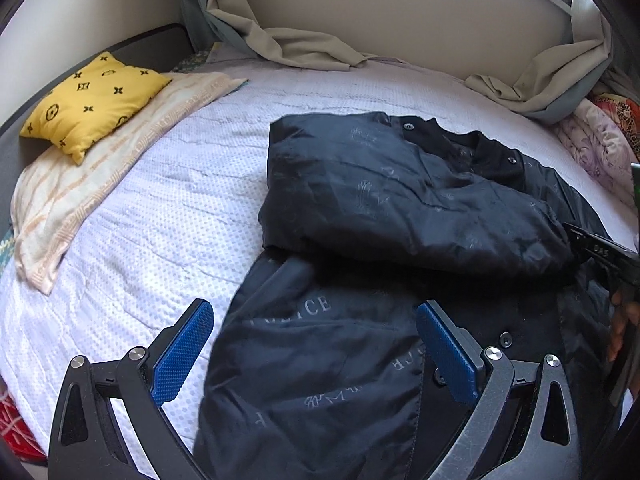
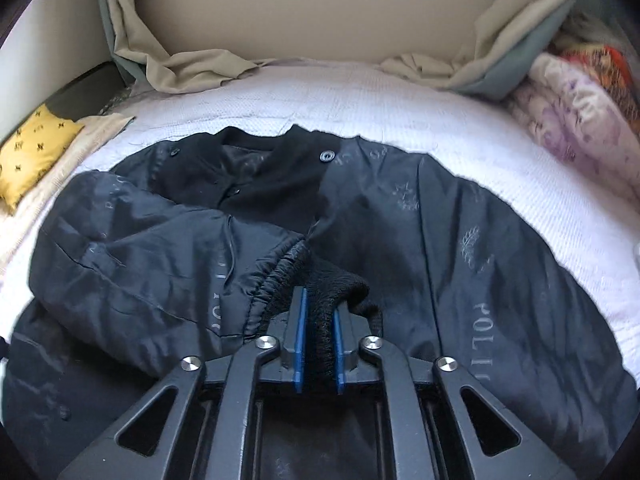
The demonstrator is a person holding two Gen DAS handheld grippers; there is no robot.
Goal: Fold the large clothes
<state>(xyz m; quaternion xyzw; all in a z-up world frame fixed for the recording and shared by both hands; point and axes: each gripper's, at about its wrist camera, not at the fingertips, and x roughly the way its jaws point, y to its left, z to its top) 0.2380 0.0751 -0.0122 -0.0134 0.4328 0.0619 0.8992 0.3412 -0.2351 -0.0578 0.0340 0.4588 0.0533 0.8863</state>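
Note:
A black jacket (image 1: 400,200) with faint grey lettering lies spread on the bed, collar toward the wall. One sleeve (image 2: 140,264) is folded across its front. My right gripper (image 2: 319,304) has the sleeve's knit cuff (image 2: 332,284) between its blue pads, which press on the fabric. In the left wrist view the right gripper (image 1: 592,248) shows at the right edge over the jacket, with a hand (image 1: 624,332) behind it. My left gripper (image 1: 314,308) hovers wide open above the jacket's near left part, with nothing gripped.
The bed has a white textured cover (image 1: 160,220). A yellow patterned pillow (image 1: 88,100) rests on a striped towel (image 1: 100,184) at the left. Beige curtains (image 1: 280,44) drape onto the bed at the wall. Floral bedding (image 2: 572,120) is piled at the right.

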